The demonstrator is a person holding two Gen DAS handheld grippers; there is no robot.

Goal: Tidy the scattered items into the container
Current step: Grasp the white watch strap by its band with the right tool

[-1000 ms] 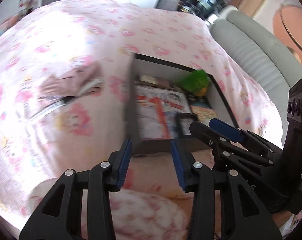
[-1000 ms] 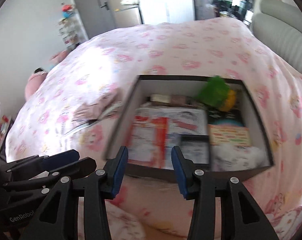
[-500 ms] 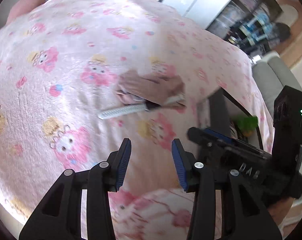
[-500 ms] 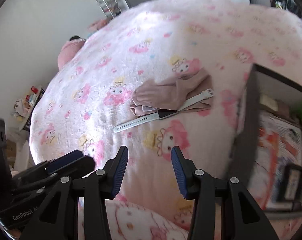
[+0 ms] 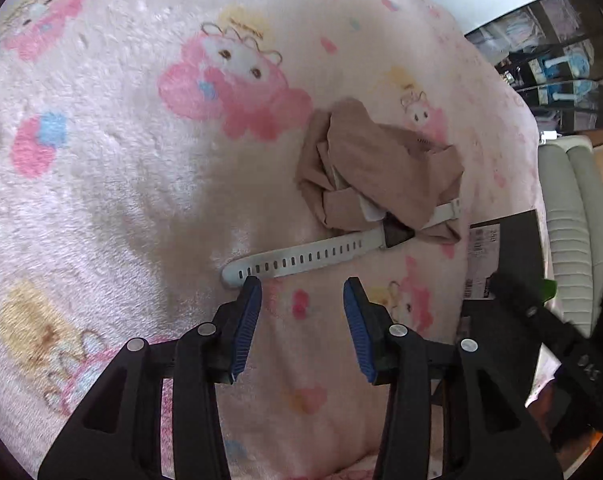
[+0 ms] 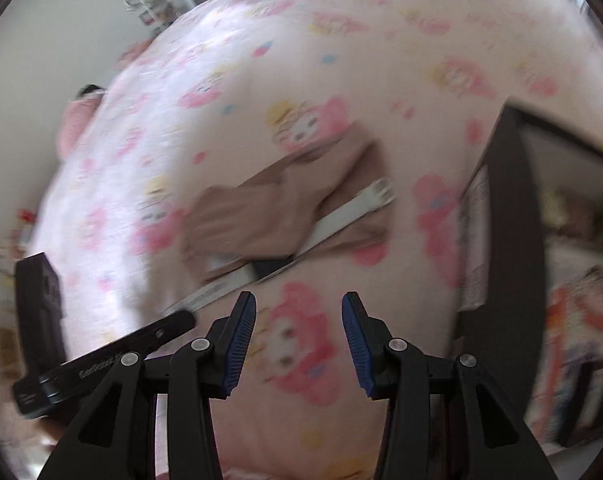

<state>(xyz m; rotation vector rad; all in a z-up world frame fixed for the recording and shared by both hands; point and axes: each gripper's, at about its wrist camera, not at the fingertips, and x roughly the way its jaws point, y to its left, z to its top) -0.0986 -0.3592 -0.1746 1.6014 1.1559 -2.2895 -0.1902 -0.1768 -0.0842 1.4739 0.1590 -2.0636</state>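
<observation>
While two items lie loose on a pink cartoon-print blanket (image 5: 101,168), both grippers point down at them, so the step in hand looks like the reach for a pick-up. The left gripper (image 5: 301,312) has its blue-padded jaws parted with nothing between them; one pad's tip sits just beside the free end of a white watch (image 5: 301,258). The watch's dark face is partly covered by a crumpled beige cloth (image 5: 377,164), which overlaps the strap. The right gripper (image 6: 298,316), seen through motion blur, is likewise parted and empty, near the same pile. The dark-walled container (image 6: 505,208) stands close by at the right, already holding things. Next, I judge, the jaws need to straddle the strap or cloth, close, and lift it across.
</observation>
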